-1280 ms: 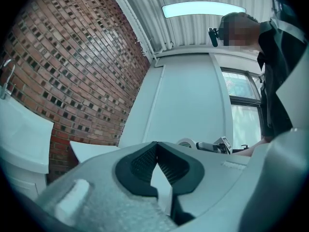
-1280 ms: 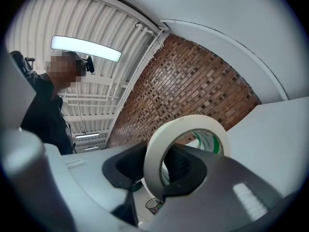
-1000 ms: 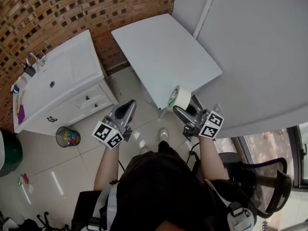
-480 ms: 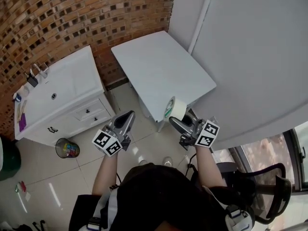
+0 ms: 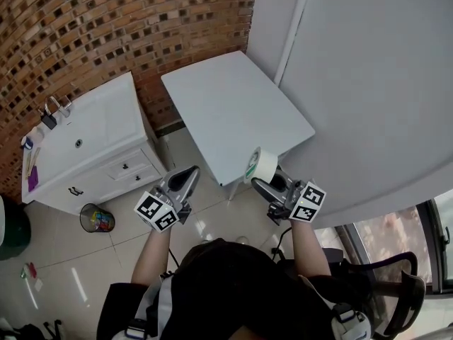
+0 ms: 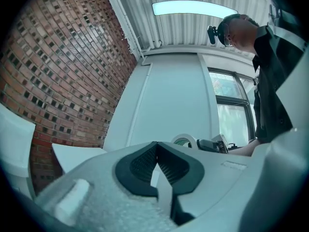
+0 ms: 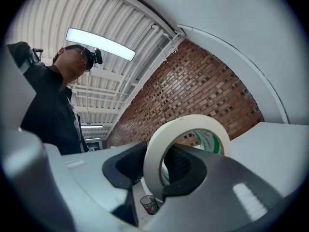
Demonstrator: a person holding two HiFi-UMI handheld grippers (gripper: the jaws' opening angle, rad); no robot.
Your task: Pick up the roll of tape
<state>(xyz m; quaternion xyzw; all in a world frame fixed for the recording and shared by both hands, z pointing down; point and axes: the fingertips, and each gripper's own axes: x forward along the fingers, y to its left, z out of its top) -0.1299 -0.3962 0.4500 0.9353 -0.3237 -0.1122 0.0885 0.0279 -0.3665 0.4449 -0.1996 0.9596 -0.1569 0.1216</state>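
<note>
The roll of tape (image 5: 261,164), cream with a green-printed core, stands on edge between the jaws of my right gripper (image 5: 265,181), which is shut on it. It hangs in the air just off the near edge of the white table (image 5: 233,108). In the right gripper view the tape (image 7: 155,151) rises between the black pads, one jaw inside the ring and one outside. My left gripper (image 5: 186,177) floats over the floor left of the table, its jaws shut with nothing in them. In the left gripper view its pads (image 6: 140,164) meet at the tips, and the tape (image 6: 185,139) shows beyond them.
A white cabinet with a sink (image 5: 95,129) stands against the brick wall (image 5: 106,27) at left. A small bin (image 5: 98,219) sits on the tiled floor in front of it. An office chair (image 5: 400,292) is at the lower right, and a pale wall (image 5: 375,83) runs along the right.
Both grippers have risen a little and drawn back from the table's near edge. The tape stays gripped in the right gripper. The left gripper's jaws remain shut.
</note>
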